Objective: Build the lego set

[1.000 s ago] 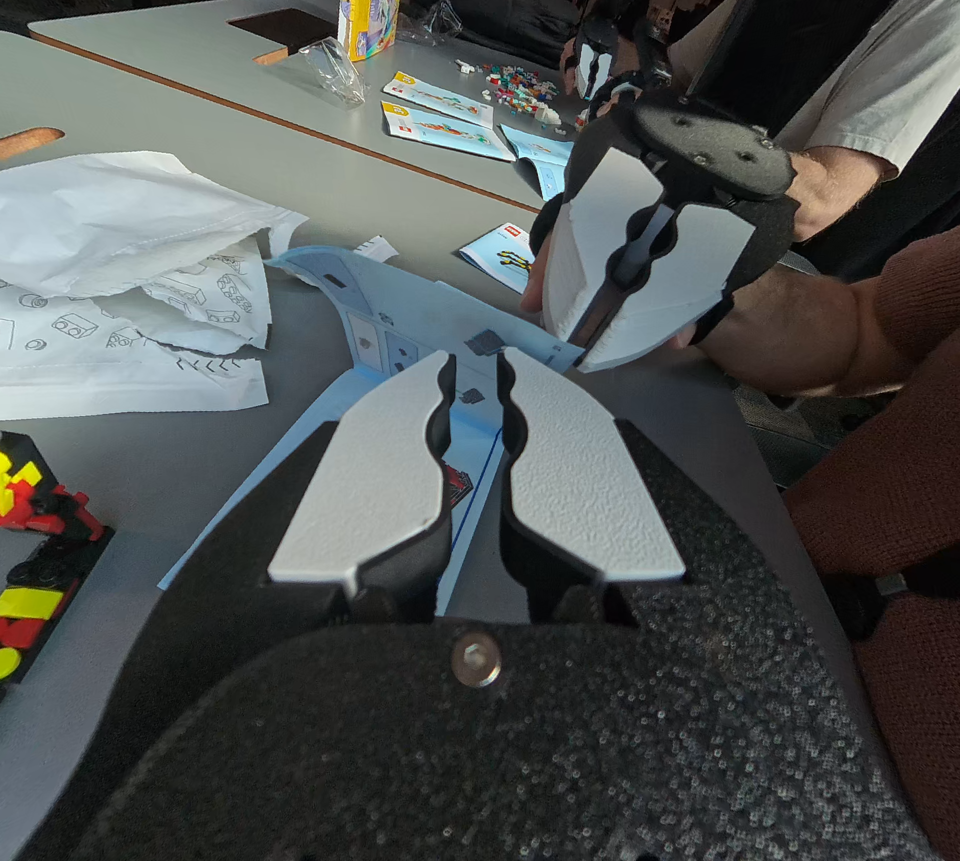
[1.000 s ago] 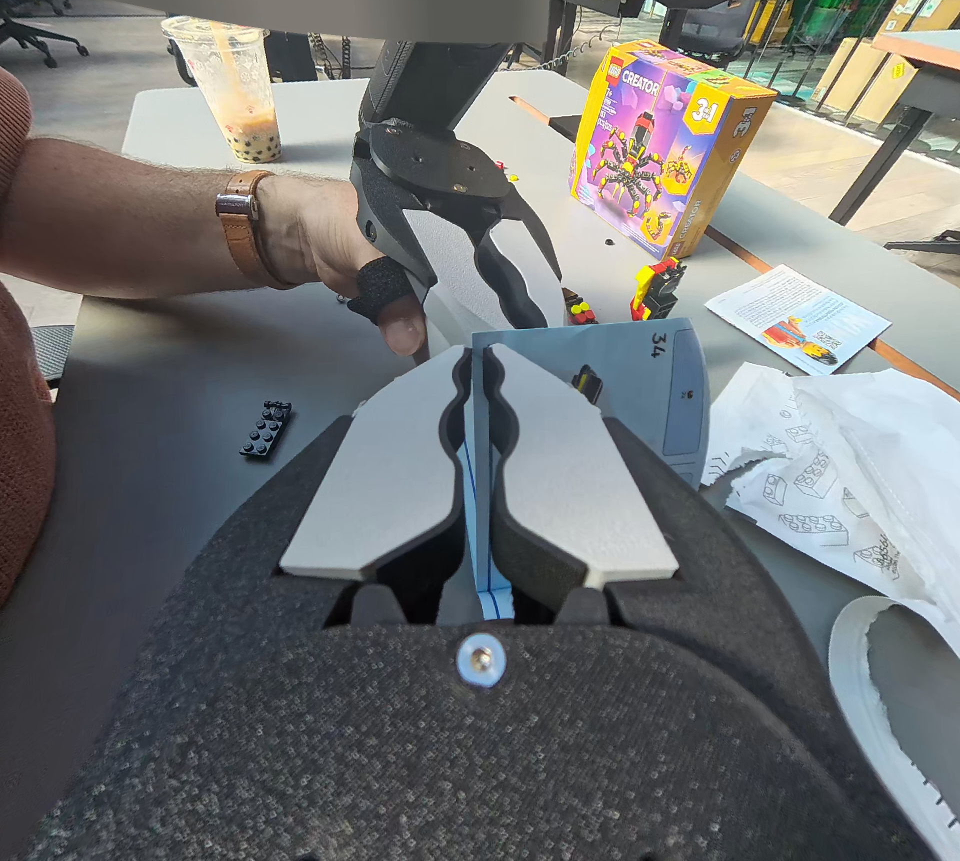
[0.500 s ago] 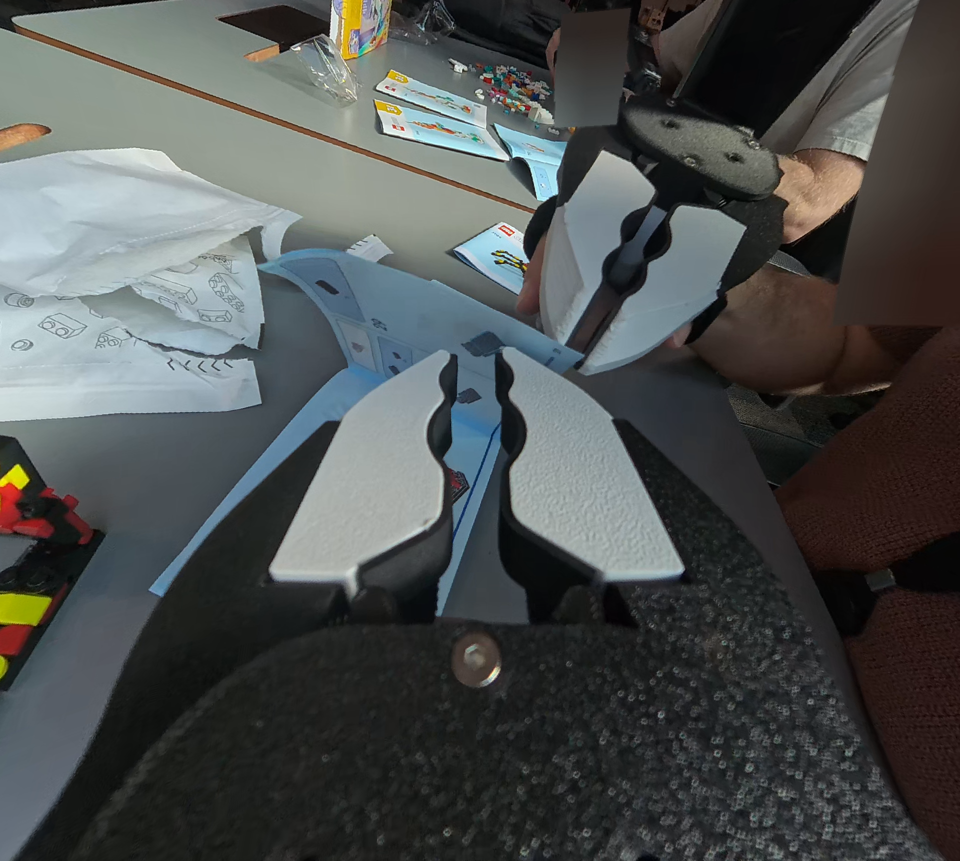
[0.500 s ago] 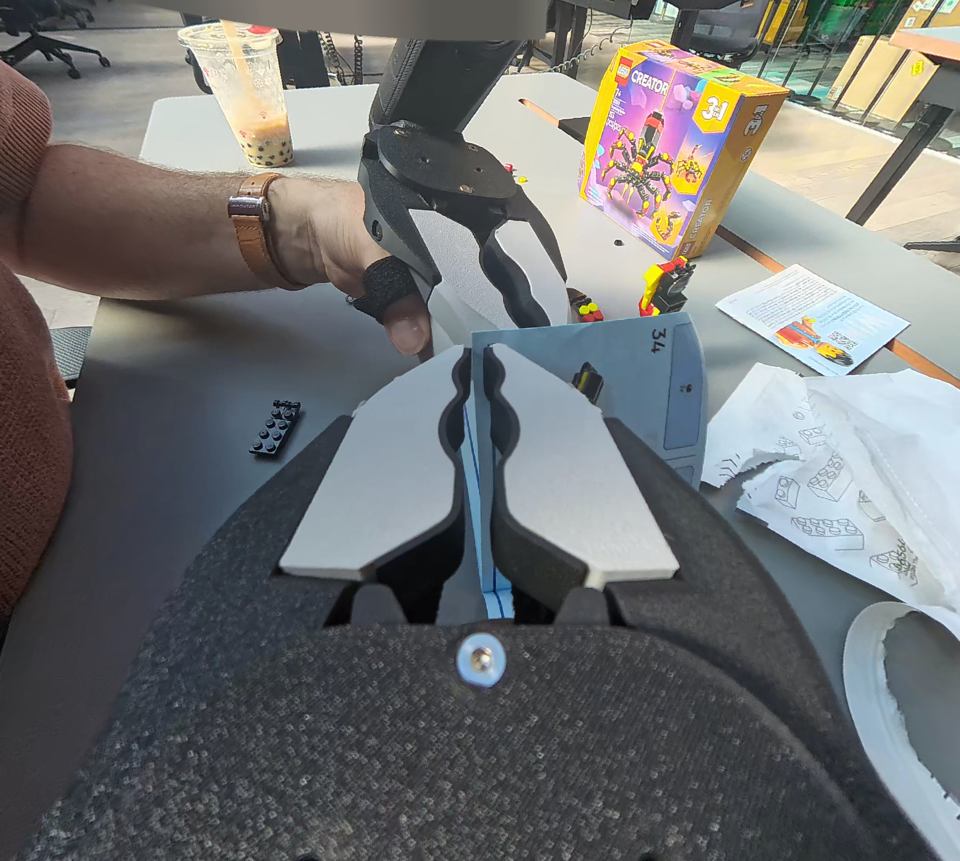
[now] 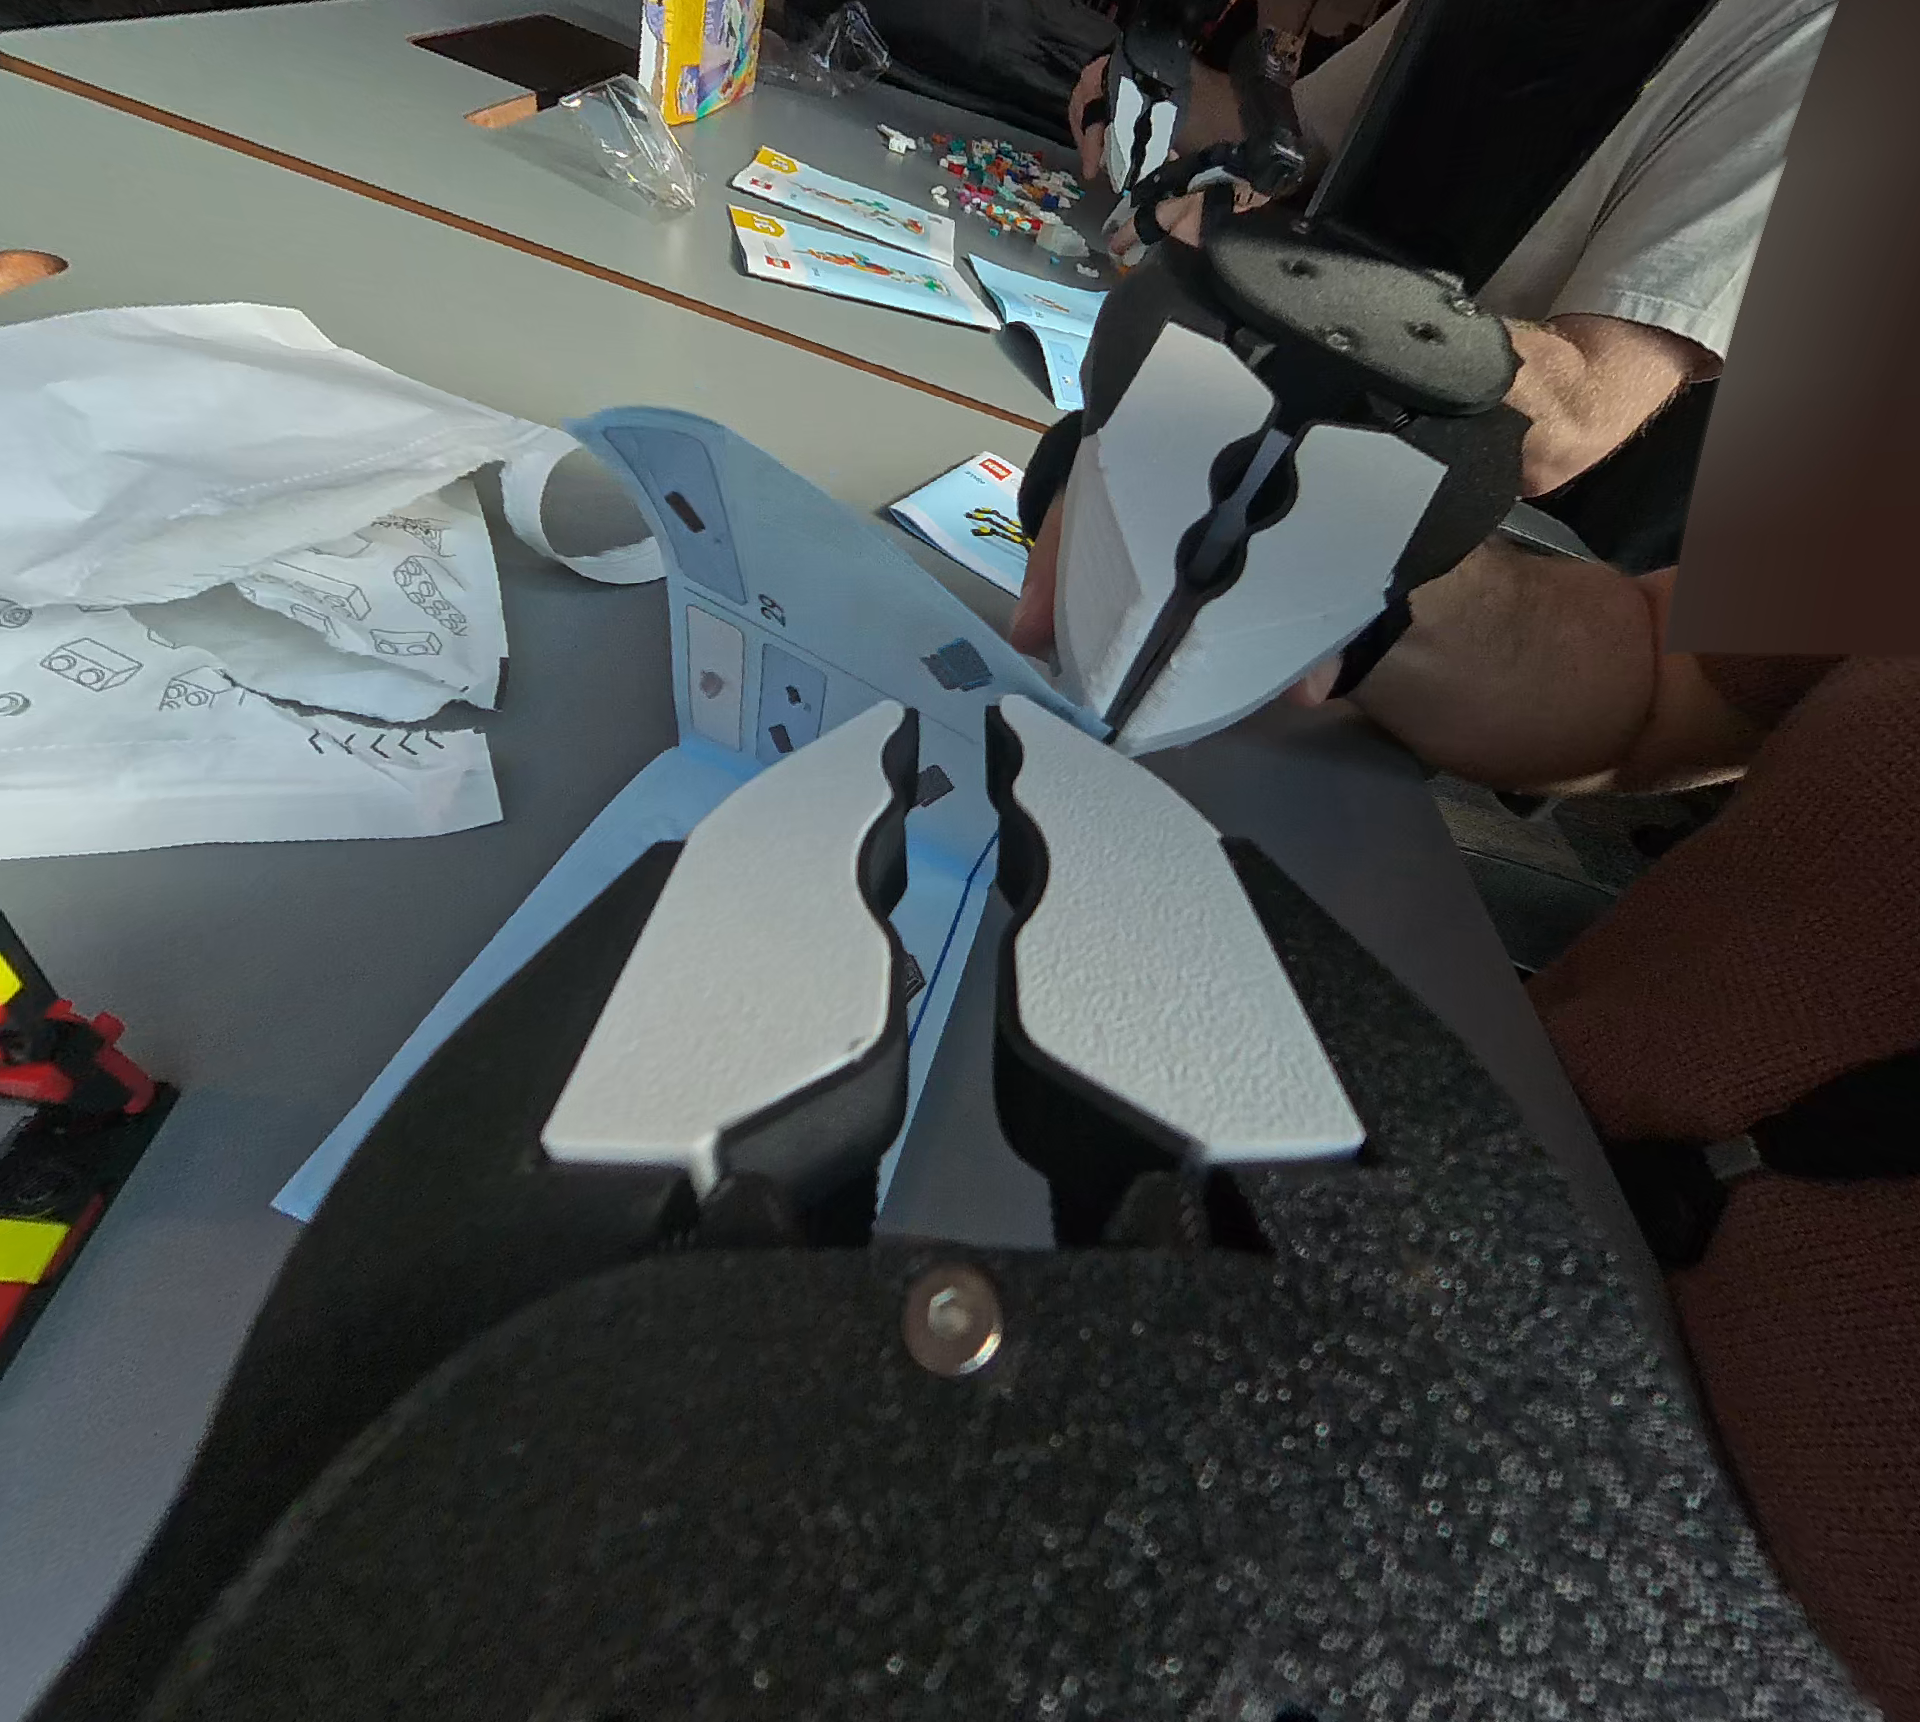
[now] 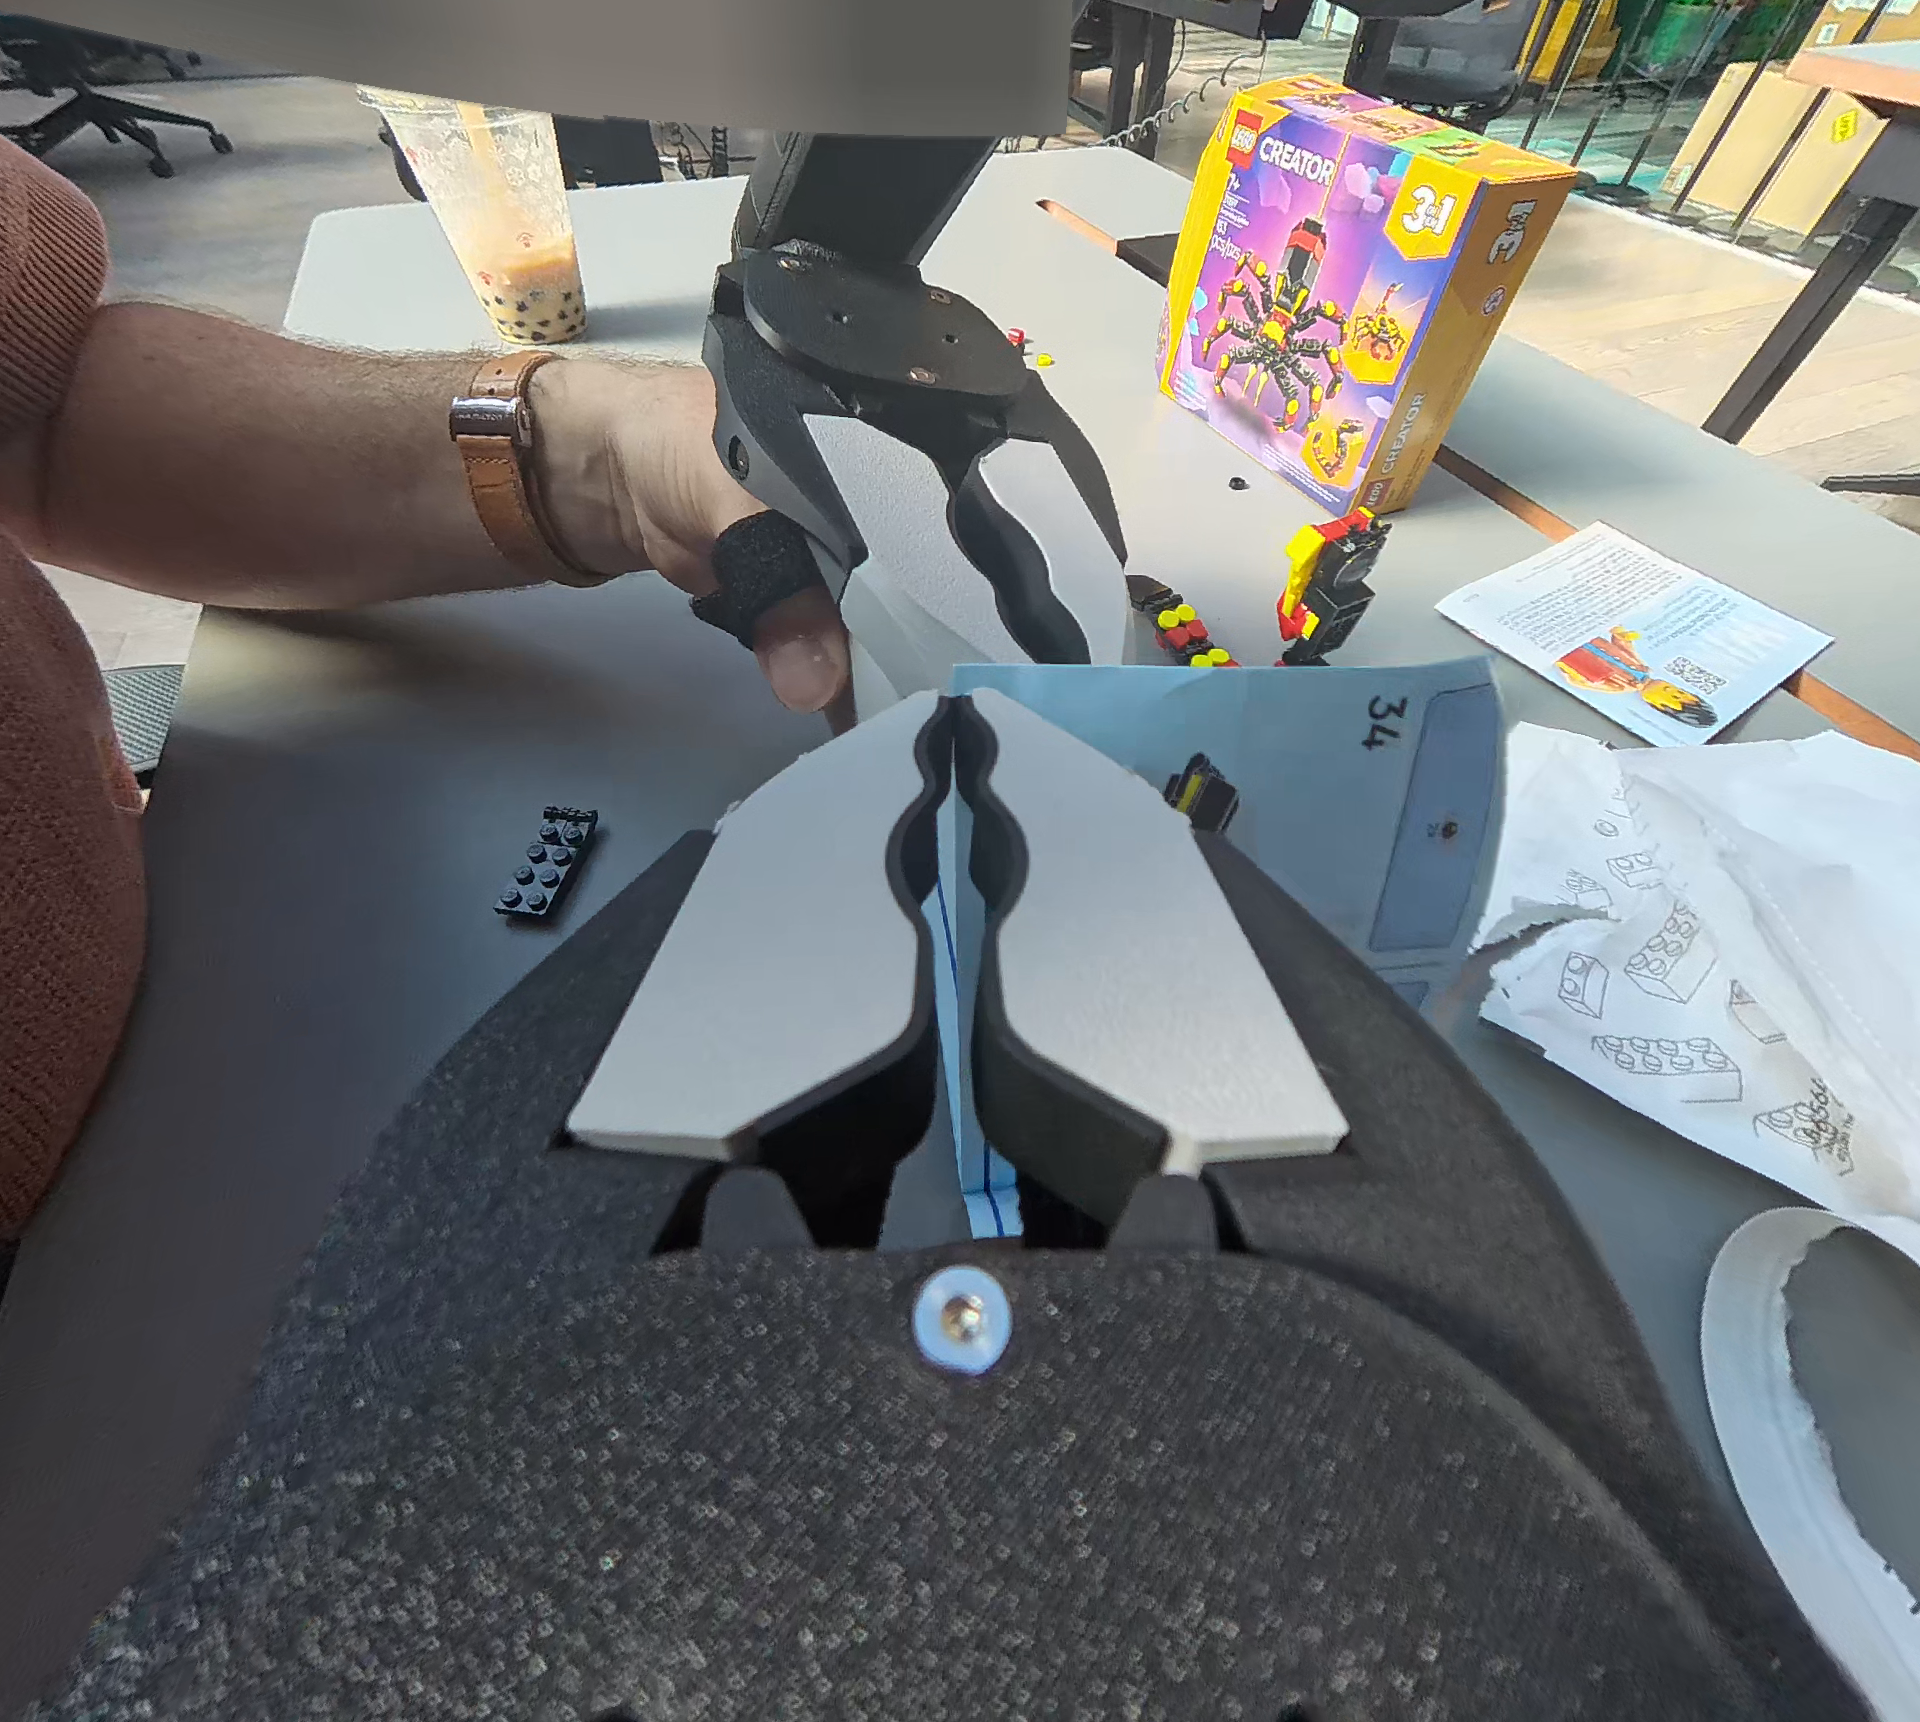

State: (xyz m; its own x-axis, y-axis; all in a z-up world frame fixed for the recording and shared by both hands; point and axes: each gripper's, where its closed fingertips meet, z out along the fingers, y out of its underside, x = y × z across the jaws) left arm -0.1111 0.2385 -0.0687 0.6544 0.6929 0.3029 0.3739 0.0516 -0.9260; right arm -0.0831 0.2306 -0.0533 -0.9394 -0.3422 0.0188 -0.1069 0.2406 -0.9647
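Note:
A light blue instruction booklet (image 5: 810,592) lies open on the grey table (image 5: 312,945). My right gripper (image 6: 951,708) is shut on the edge of one of its pages (image 6: 1299,758) and holds that page curled up; the gripper also shows in the left wrist view (image 5: 1120,727). My left gripper (image 5: 951,716) hovers low over the booklet, its jaws a narrow gap apart and empty; it also shows in the right wrist view (image 6: 1049,649). A black, red and yellow partial build (image 6: 1335,571) stands beyond the booklet, with a short brick strip (image 6: 1184,623) beside it. A loose black plate (image 6: 545,862) lies left of the booklet.
Torn white paper bags (image 5: 208,529) lie beside the booklet. The set's box (image 6: 1351,290), a leaflet (image 6: 1631,623) and a drink cup (image 6: 509,228) stand farther off. On the far table, another person works with grippers over loose bricks (image 5: 997,176). Left and right tips are no more than a few centimetres apart. Between my right fingertips and the loose black plate (image 6: 545,862) there is roughly 15 centimeters.
The page held by my right gripper has curled up a little further. My left gripper has shifted slightly over the booklet. Both grippers keep their jaw states.

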